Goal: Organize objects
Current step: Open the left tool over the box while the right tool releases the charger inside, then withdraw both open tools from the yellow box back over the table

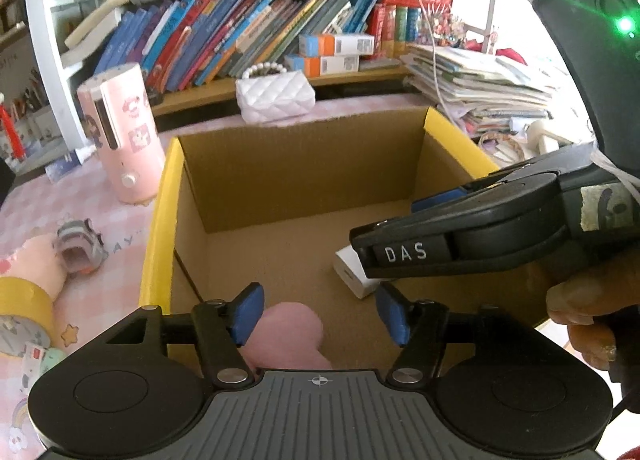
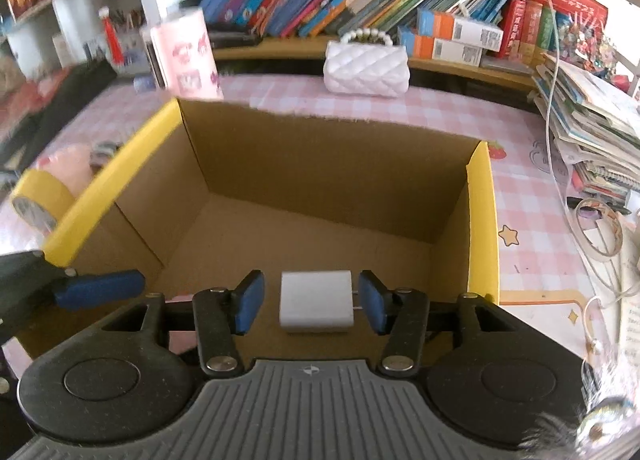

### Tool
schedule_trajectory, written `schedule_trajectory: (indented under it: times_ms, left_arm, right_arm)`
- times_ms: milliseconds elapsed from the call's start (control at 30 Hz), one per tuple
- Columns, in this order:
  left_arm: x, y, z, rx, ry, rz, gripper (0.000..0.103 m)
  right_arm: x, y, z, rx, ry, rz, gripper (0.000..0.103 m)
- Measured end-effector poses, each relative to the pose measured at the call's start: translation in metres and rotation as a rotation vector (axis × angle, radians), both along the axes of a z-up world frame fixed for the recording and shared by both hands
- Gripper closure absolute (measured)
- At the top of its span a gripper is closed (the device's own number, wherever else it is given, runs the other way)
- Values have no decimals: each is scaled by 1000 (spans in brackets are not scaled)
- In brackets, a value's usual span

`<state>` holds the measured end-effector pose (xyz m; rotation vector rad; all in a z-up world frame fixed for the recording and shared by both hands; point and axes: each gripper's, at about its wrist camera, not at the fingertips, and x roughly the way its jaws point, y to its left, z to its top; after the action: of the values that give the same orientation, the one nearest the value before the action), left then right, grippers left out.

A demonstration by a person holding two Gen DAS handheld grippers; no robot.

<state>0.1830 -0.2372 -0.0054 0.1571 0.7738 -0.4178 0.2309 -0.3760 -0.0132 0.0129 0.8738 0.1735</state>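
Cardboard box (image 2: 320,164) with yellow-taped edges sits on the pink checked surface (image 2: 532,228), open at the top, and both grippers point down into it. The left gripper (image 1: 320,314) has its fingers (image 1: 248,314) spread, with a pink soft object (image 1: 288,336) on the box floor just below and between them, not pressed. The right gripper (image 2: 312,302) also has its fingers (image 2: 370,302) apart; a white charger block (image 2: 316,302) lies between them, with a gap on each side.

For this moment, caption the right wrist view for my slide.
Right gripper fingers straddle a white charger inside the yellow-edged cardboard box.
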Motion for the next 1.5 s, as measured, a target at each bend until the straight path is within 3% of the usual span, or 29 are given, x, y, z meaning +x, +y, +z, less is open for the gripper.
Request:
schedule_trajectory:
  times_ms: [200, 367, 500, 867, 1000, 1200, 1500]
  left_arm:
    - [-12, 11, 18, -36, -72, 15, 31]
    - [-25, 26, 33, -68, -129, 29, 26]
    - [-38, 39, 42, -85, -172, 31, 22]
    - [-78, 80, 39, -105, -181, 34, 20]
    - [-90, 99, 31, -112, -157, 48, 20]
    - [-106, 123, 16, -103, -107, 71, 20]
    - [-130, 154, 1, -40, -64, 115, 20]
  right_arm:
    - [-13, -4, 19, 41, -81, -69, 52]
    - [-36, -7, 39, 43, -174, -154, 44]
    - [-59, -10, 53, 41, -249, -223, 44]
    - [-133, 8, 64, -4, -345, -400, 41]
    - [-155, 25, 58, -41, -337, -436, 39]
    - [-180, 51, 37, -86, -256, -471, 39]
    - [-214, 91, 11, -147, -196, -483, 38]
